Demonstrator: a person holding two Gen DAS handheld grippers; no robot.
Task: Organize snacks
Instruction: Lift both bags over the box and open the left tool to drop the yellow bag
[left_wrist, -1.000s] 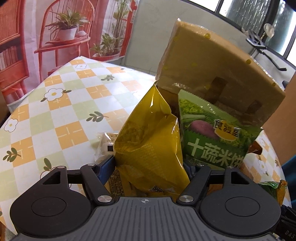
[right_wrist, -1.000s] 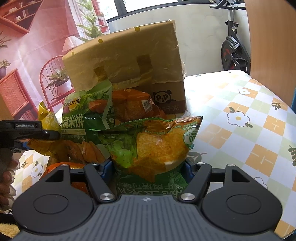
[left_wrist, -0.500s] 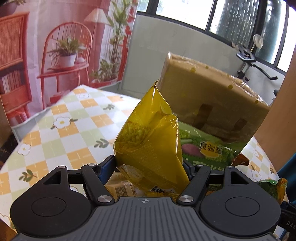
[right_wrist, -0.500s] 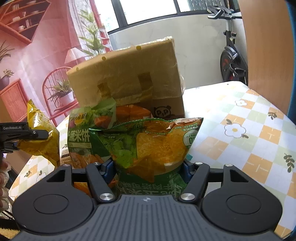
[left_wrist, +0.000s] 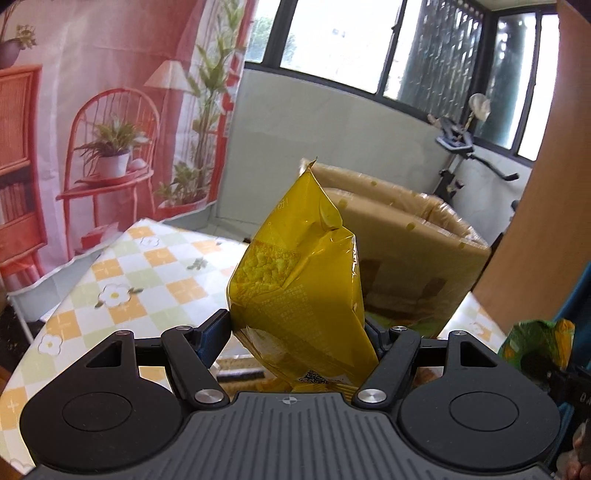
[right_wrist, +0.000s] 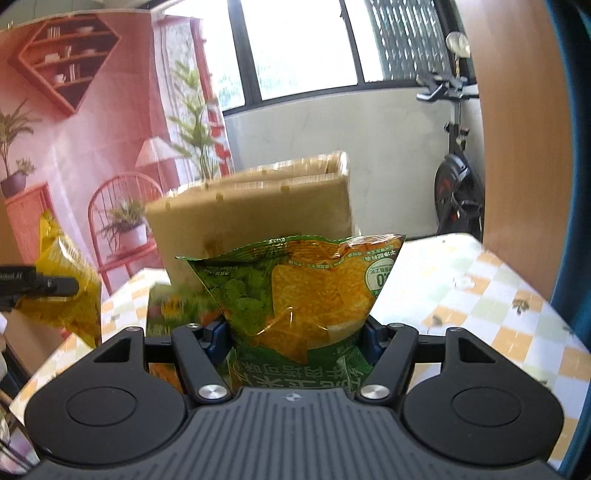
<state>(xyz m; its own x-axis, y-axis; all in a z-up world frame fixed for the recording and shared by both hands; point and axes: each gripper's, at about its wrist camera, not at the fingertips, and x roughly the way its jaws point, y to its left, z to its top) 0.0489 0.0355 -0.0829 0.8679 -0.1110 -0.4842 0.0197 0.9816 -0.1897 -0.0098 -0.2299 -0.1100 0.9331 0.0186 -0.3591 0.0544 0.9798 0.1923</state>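
Observation:
My left gripper (left_wrist: 297, 328) is shut on a yellow snack bag (left_wrist: 299, 288), held upright above the table in front of the brown cardboard box (left_wrist: 406, 251). My right gripper (right_wrist: 295, 332) is shut on a green and orange chip bag (right_wrist: 303, 291), also lifted, with the same cardboard box (right_wrist: 258, 218) behind it. In the right wrist view the yellow bag (right_wrist: 66, 291) and the left gripper's finger (right_wrist: 40, 286) show at the left edge. The chip bag's corner (left_wrist: 539, 343) shows at the right edge of the left wrist view. The box's open top is visible from the left.
A table with a checked flower cloth (left_wrist: 147, 273) spreads left of the box and also right of it (right_wrist: 498, 295). Another green snack bag (right_wrist: 173, 310) leans at the box's foot. A wooden panel (left_wrist: 546, 221) stands right; an exercise bike (right_wrist: 458, 177) behind.
Both grippers have risen with their bags. The box now sits lower in both views and its open top shows; the snacks at its foot have dropped mostly out of sight.

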